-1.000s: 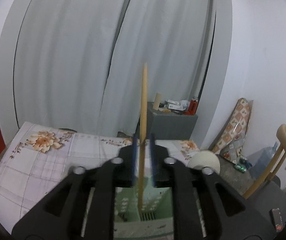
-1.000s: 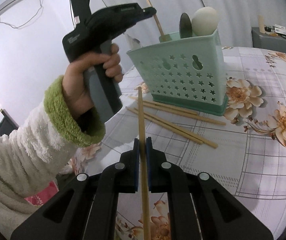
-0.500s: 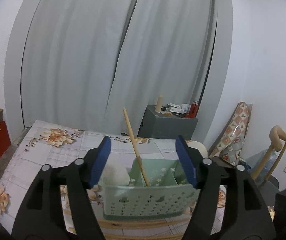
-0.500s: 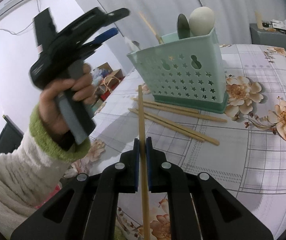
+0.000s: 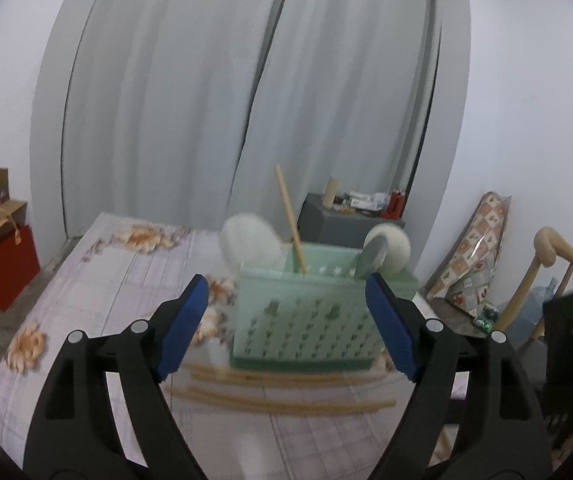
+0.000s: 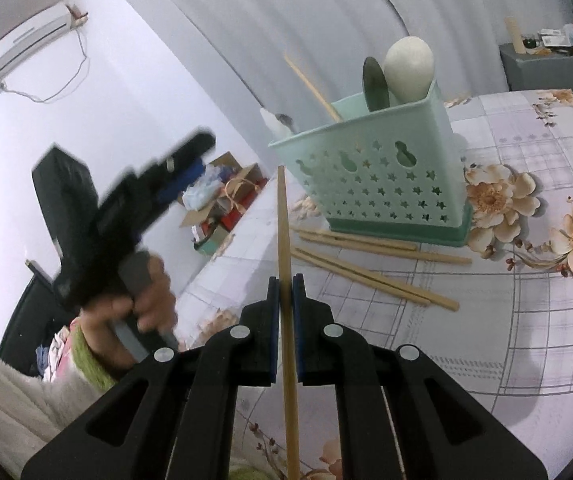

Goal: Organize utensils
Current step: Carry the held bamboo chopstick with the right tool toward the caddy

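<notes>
Since one second ago, left gripper (image 5: 288,332) released its chopstick (image 5: 290,226) into the green holder (image 5: 306,320); its jaws are opening, nothing between them. Right gripper (image 6: 285,292) grasps another chopstick (image 6: 284,240), near the holder.

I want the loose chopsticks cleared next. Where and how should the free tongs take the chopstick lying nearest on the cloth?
Grip the nearest chopstick near its middle, coming from above, one pad on each long side. It lies flat across the left tongs' view, apart from the green utensil holder; those tongs are opening, nothing between them.
</notes>
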The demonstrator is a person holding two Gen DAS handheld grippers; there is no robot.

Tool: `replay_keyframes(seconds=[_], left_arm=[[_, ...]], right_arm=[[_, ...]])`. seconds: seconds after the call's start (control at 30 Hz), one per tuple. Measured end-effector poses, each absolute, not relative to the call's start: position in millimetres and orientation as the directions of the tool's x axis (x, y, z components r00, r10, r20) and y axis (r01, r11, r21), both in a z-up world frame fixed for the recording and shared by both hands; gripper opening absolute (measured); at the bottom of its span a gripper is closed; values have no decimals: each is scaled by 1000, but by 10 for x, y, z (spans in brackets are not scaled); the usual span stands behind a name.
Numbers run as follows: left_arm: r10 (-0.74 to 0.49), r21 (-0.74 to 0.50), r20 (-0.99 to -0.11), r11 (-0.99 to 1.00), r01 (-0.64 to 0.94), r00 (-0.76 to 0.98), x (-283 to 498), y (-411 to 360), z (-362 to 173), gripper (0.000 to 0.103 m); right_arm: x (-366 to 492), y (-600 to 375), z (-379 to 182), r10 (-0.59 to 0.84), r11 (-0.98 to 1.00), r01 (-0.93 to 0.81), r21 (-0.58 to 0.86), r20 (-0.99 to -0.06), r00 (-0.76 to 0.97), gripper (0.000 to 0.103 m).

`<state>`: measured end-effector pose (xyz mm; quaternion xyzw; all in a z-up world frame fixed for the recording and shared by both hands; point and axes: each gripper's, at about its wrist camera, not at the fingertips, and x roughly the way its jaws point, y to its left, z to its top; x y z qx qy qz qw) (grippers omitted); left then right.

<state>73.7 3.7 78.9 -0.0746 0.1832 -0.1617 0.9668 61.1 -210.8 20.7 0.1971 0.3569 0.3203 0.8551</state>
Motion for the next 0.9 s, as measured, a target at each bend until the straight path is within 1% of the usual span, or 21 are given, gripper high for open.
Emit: replay_keyframes(seconds=[0.13, 0.23, 0.37, 0.53, 0.77, 0.9], left_arm=[[-309, -201, -374, 947, 249, 874, 667, 128, 606, 76], [-284, -206, -398, 954, 217, 872, 636, 218, 508, 76], [-240, -208, -424, 964, 164, 874, 596, 374, 395, 76], [-194, -221, -464, 970, 99, 864, 559, 564, 255, 76], [-176, -249, -486, 967, 57, 856, 490, 744, 122, 76], [-170, -256, -492, 966, 45, 854, 476, 823, 80, 76]], right_arm=[[647, -1998, 182, 665, 745, -411, 526, -530, 527, 7], [704, -1866, 95, 645, 764, -415, 494, -583, 494, 7], [802, -1674, -132, 579, 811, -396, 430, -682, 446, 7], [874, -1552, -340, 515, 846, -382, 372, -756, 404, 7], [1012, -1529, -500, 504, 851, -351, 390, -795, 338, 7], [1071, -1493, -484, 497, 852, -354, 385, -807, 320, 8]])
